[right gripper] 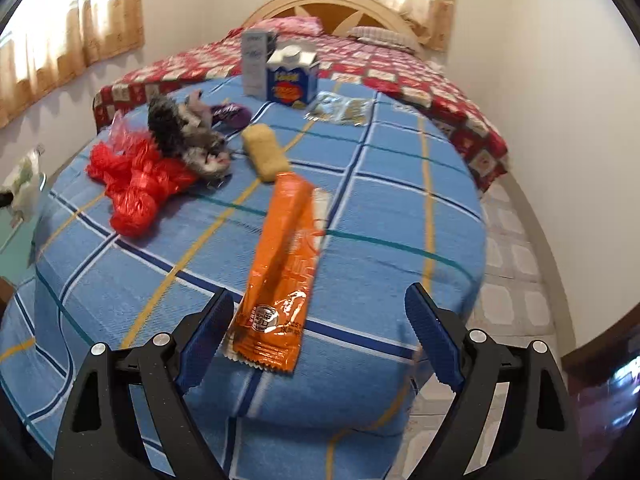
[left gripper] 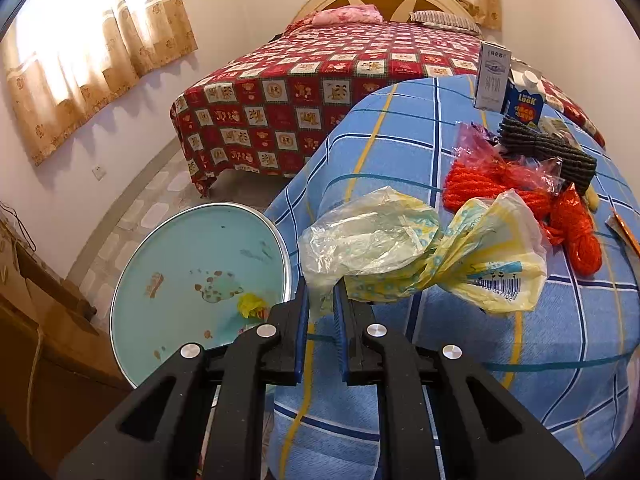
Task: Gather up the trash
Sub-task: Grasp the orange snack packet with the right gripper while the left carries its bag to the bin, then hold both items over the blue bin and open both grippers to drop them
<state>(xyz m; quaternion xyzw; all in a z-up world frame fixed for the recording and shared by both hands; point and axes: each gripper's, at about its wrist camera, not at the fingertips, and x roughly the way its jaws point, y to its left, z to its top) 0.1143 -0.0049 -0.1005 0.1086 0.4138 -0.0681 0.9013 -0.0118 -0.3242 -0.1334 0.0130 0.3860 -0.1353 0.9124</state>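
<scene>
My left gripper (left gripper: 323, 292) is shut on a crumpled yellow and clear plastic bag (left gripper: 420, 252) and holds it over the left edge of the blue checked bed (left gripper: 520, 344). A round teal tray (left gripper: 192, 280) with a yellow scrap (left gripper: 251, 305) stands below to the left. My right gripper (right gripper: 320, 312) is open, its jaws either side of the near end of an orange wrapper (right gripper: 282, 276) lying on the blue bed (right gripper: 380, 200). Red yarn in plastic (right gripper: 136, 184), a grey yarn bundle (right gripper: 180, 136), a beige roll (right gripper: 266, 152) and a blue carton (right gripper: 291, 80) lie further back.
A second bed with a red patterned cover (left gripper: 320, 92) stands behind. Cardboard boxes (left gripper: 36, 320) are at the left by the wall. Tiled floor (right gripper: 516, 280) runs along the right of the blue bed. A white box (left gripper: 493, 76) stands by the carton.
</scene>
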